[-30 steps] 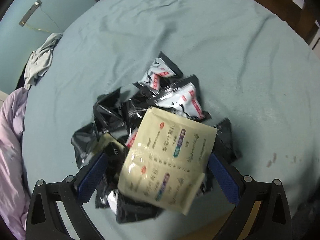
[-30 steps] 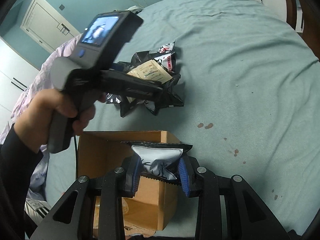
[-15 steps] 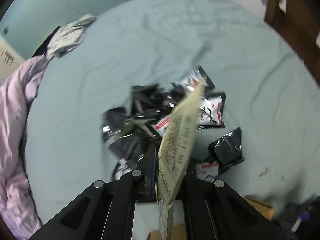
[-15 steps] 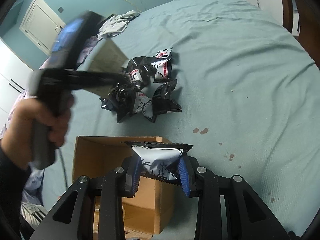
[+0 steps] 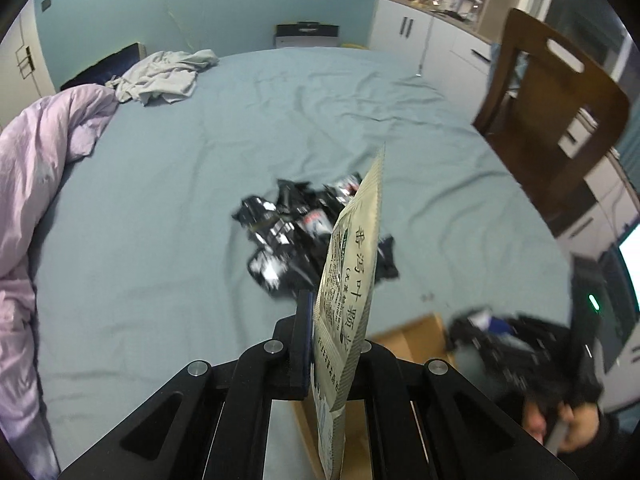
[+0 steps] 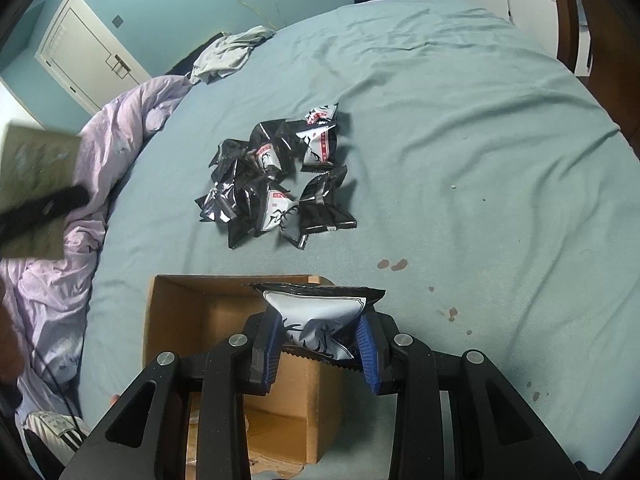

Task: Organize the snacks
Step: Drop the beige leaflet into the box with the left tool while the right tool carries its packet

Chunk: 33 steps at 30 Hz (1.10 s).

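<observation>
My left gripper (image 5: 334, 344) is shut on a flat beige sachet (image 5: 352, 280) with printed characters, held edge-on high above the bed. The same sachet (image 6: 36, 192) shows blurred at the left edge of the right wrist view. A pile of black-and-white snack packets (image 6: 280, 178) lies on the blue-green sheet; the left wrist view shows this pile (image 5: 296, 236) beyond the sachet. My right gripper (image 6: 320, 354) is shut on a black-and-white snack packet (image 6: 320, 320), held over the far wall of an open cardboard box (image 6: 192, 316).
A lilac duvet (image 6: 80, 216) is bunched along the left of the bed, with grey clothing (image 6: 232, 52) at the far end. A wooden chair (image 5: 556, 108) stands at the right. Brown stains (image 6: 394, 265) mark the sheet. The person's hand (image 5: 568, 428) holds the right gripper's handle.
My left gripper closed on the beige sachet, lifted it off the pile, rolled it edge-on and carried it up and away to the left. The right gripper stayed still with its packet.
</observation>
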### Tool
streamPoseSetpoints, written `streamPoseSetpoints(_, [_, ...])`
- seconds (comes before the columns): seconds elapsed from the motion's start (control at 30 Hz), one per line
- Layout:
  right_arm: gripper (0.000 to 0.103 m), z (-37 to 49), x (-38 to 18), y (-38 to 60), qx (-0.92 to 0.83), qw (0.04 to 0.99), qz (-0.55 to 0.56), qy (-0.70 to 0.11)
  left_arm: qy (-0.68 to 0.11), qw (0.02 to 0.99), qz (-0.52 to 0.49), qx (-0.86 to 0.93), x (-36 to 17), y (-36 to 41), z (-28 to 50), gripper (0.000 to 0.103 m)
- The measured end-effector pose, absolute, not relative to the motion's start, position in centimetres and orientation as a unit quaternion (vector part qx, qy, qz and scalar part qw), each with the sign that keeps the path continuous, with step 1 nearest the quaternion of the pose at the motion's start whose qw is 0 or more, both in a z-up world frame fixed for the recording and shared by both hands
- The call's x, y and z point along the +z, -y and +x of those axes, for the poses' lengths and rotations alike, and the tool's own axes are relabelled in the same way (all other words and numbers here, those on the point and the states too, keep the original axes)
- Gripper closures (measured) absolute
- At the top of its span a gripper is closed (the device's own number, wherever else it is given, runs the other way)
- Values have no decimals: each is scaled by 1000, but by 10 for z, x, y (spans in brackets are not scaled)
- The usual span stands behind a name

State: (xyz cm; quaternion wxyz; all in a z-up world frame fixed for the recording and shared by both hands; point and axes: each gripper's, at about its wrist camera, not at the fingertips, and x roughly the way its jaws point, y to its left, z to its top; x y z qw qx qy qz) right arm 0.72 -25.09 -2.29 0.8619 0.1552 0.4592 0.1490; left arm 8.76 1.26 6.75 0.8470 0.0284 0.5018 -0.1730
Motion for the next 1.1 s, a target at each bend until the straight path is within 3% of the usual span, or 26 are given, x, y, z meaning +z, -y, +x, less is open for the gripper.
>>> streamPoseSetpoints(0.23, [72, 6, -20, 239, 152, 866, 122, -461, -533, 816, 31, -222, 30, 4, 44, 99])
streamPoseSetpoints(0.6, [72, 11, -24, 229, 150, 863, 96, -473, -617, 759, 68, -198, -65, 28, 56, 97])
streamPoseSetpoints(0.67, [72, 12, -24, 230, 151, 862, 98, -474, -619, 757, 84, -191, -70, 29, 55, 88])
streamPoseSetpoints(0.73, [72, 12, -24, 230, 153, 862, 98, -474, -610, 764, 88, -191, -66, 30, 55, 57])
streamPoseSetpoints(0.8, [72, 12, -24, 229, 152, 862, 94, -473, -595, 776, 79, -195, -55, 29, 54, 44])
streamPoseSetpoints(1.0, [72, 9, -23, 228, 158, 863, 93, -470, -541, 822, 53, -169, -10, 2, 58, 21])
streamPoseSetpoints(1.1, [72, 8, -23, 223, 165, 864, 83, -469, -513, 847, 84, -117, 1, -11, 58, 20])
